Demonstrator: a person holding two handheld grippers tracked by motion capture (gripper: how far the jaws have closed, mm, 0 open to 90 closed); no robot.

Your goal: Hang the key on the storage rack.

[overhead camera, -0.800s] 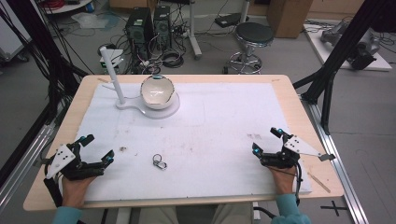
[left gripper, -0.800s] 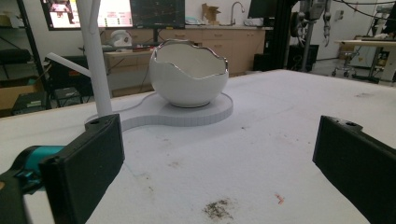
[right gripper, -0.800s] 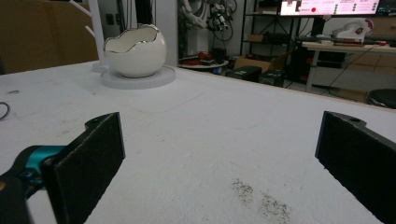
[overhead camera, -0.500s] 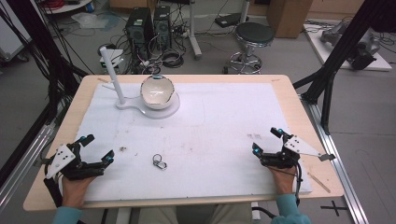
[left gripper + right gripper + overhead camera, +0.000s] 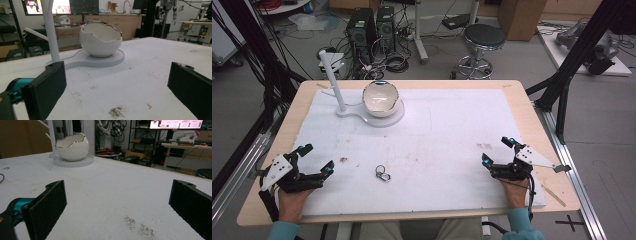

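A white egg-shaped bowl (image 5: 381, 98) with a jagged silver rim sits on a white round stand (image 5: 388, 119) at the back left of the white mat; it also appears as the bowl (image 5: 101, 40) and the bowl (image 5: 72, 147). A white peg post (image 5: 332, 77) rises beside it. A small metal ring piece (image 5: 382, 173) lies on the mat near the front. My left gripper (image 5: 314, 159) rests open at the front left, nothing between its jaws. My right gripper (image 5: 497, 150) rests open at the front right, also holding nothing.
The white mat (image 5: 437, 140) covers most of the wooden table (image 5: 517, 95). Dark smudges (image 5: 484, 146) mark the mat near the right gripper. A wooden stick (image 5: 556, 195) lies at the table's front right edge. A stool (image 5: 483, 39) and computer towers stand beyond the table.
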